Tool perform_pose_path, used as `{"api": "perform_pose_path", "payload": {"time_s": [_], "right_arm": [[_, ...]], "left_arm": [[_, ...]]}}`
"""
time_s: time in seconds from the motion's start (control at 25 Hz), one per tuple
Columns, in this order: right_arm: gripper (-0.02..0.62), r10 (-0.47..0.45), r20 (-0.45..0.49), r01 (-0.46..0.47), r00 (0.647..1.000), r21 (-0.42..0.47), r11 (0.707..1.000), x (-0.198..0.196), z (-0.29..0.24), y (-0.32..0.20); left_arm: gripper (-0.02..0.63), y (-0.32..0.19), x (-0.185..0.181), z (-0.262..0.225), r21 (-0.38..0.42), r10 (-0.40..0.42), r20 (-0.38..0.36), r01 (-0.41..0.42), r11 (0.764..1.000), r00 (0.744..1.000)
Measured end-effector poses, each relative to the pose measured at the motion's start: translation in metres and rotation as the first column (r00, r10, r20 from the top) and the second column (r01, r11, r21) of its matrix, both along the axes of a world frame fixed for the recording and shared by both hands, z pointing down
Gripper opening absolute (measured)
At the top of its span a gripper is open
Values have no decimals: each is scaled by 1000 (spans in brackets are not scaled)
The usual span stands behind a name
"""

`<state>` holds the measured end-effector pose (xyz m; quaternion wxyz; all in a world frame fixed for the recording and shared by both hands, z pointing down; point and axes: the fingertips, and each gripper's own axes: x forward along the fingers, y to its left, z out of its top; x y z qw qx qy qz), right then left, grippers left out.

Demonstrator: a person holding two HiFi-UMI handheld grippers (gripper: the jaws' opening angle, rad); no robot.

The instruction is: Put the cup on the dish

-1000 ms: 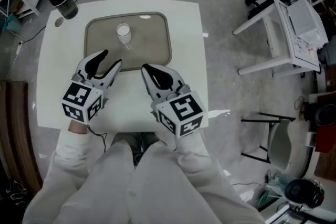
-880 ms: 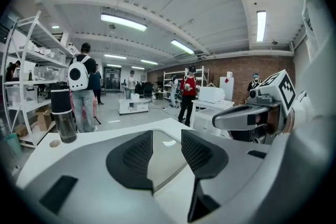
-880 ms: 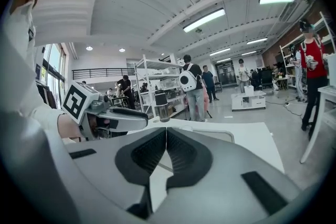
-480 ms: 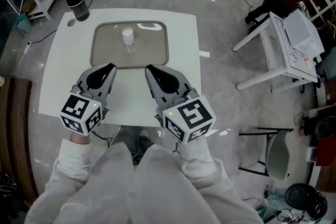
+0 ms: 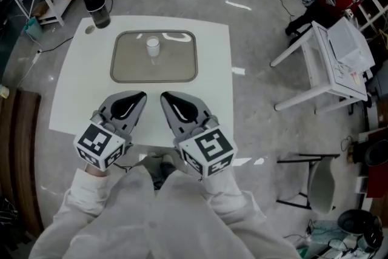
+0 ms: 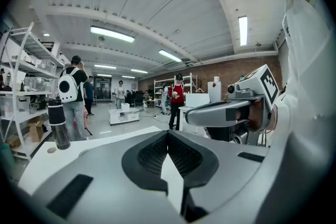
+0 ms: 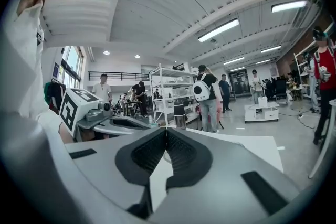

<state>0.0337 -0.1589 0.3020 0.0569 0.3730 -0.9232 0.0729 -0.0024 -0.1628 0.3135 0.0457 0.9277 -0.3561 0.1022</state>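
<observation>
1. Finds the cup (image 5: 152,45) upright inside the dish (image 5: 130,67), toward its far edge and about midway across, clear of the rim.
2. Finds the dish flat on the white table (image 5: 212,100), with a black bottle (image 5: 97,3) beyond the dish's far left corner and well apart from it.
3. Records the left gripper (image 5: 140,96) on the near side of the dish, short of its rim, jaws pressed together tip to tip with nothing between.
4. Records the right gripper (image 5: 164,96) just beside the left gripper, likewise short of the dish's near rim, jaws together and empty.
5. Judges the placement apparently satisfied: cup within the dish, neither tool touching it. Cannot tell of any intended repositioning.
6. For any further grasp, recommends the following:
   - Spread one pair of jaws fully before crossing the dish's near rim.
   - Come in low and level over the dish floor.
   - Straddle the cup at mid-height, not at the lip.
7. Advises a light squeeze only, with both pads meeting the wall together; judges so small a cup likely to skid or tip on the dish under a one-sided nudge.
8. Advises parking the idle tool on the near side of the dish, out of the working path.
9. Advises setting down vertically, well inside the dish's rim, before letting go.
</observation>
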Motion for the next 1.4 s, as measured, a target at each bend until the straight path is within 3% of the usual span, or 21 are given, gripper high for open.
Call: {"api": "perform_pose_path", "payload": {"time_s": [0.28, 0.68, 1.4], "right_arm": [[12, 9, -17, -10, 1000, -28, 1000, -11, 9, 2], [12, 28, -30, -30, 999, -53, 998, -22, 18, 6], [12, 40, -66, -44, 997, -58, 997, -31, 22, 22]], "left_arm": [[9, 13, 4, 13, -52, 53, -1, -53, 997, 999], [9, 20, -14, 28, -146, 13, -31, -17, 989, 999], [8, 31, -21, 33, -160, 23, -58, -32, 987, 998]]}}
